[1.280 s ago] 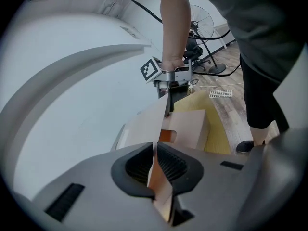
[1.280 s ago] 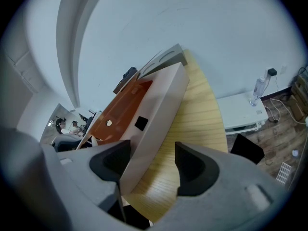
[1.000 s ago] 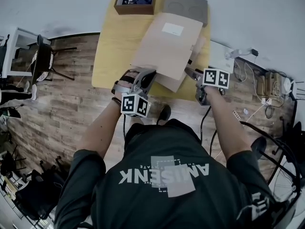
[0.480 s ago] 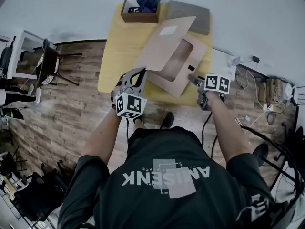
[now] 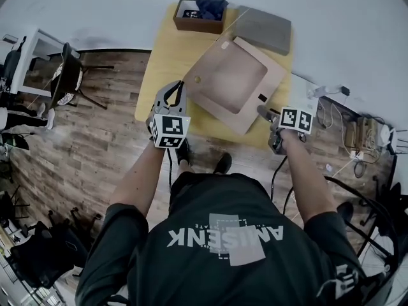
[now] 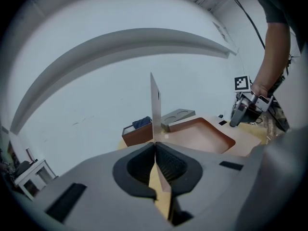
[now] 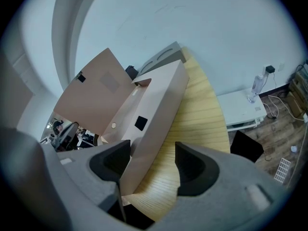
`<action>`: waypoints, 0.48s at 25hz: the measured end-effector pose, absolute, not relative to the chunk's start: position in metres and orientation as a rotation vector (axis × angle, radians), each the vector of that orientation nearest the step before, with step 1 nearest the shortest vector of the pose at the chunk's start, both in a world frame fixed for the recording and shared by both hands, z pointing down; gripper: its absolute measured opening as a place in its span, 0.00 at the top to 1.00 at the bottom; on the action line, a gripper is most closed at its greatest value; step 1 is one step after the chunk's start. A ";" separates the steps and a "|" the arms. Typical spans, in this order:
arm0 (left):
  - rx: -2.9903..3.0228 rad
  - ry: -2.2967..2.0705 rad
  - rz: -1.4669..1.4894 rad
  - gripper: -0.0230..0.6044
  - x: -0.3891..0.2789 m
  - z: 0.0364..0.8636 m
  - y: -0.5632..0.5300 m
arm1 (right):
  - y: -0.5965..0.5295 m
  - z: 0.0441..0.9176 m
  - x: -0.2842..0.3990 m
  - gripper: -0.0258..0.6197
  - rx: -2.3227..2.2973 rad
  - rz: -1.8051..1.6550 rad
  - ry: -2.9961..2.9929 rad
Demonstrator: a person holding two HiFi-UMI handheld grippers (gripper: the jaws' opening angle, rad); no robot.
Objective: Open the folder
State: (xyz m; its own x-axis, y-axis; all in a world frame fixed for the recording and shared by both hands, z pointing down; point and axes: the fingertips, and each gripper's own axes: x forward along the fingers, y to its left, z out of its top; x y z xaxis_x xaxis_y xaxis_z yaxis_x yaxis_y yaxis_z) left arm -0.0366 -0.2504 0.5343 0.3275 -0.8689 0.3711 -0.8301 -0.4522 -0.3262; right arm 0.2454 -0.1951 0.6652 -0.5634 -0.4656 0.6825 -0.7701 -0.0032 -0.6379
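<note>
A brown cardboard folder point(image 5: 231, 81) lies on the yellow table point(image 5: 167, 59), its shallow inside showing. My left gripper point(image 5: 176, 87) is at the folder's left edge, shut on the thin cover point(image 6: 155, 100). The cover stands upright and is seen edge-on between the pads point(image 6: 155, 146). In the right gripper view the cover point(image 7: 98, 90) rises as a broad sheet at the left. My right gripper point(image 5: 262, 111) rests at the folder's near right corner. Its jaws point(image 7: 153, 153) are wide apart, with the folder's side wall point(image 7: 156, 109) between them next to the left finger point(image 7: 113, 160).
A brown box point(image 5: 201, 16) holding dark cloth and a grey foam pad point(image 5: 264, 27) sit at the table's far end. The table's near edge runs just under both grippers. A chair point(image 5: 64, 81) stands left on the wooden floor, cables point(image 5: 357, 113) lie right.
The cover went from lying shut on the folder to standing upright. My left gripper swung left and up with it and rolled. The right gripper stayed put.
</note>
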 end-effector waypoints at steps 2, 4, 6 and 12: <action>-2.500 1.605 -0.784 0.95 -0.041 0.536 -0.256 | -0.195 0.666 0.245 0.52 1.291 1.602 -1.998; -2.511 1.600 -0.792 0.94 -0.044 0.538 -0.260 | -0.195 0.667 0.244 0.52 1.289 1.620 -1.998; -2.521 1.587 -0.804 0.93 -0.046 0.539 -0.263 | -0.194 0.666 0.242 0.52 1.289 1.628 -1.999; -2.571 1.547 -0.799 0.93 -0.052 0.538 -0.273 | -0.193 0.665 0.239 0.52 1.304 1.648 -1.989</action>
State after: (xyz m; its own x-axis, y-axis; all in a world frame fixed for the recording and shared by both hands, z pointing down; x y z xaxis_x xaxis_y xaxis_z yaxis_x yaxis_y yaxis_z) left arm -0.0517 -0.2729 0.5384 0.3717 -0.8340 0.4079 -0.8152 -0.5034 -0.2864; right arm 0.2393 -0.1927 0.6654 -0.5693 -0.4706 0.6742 -0.7500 -0.0388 -0.6603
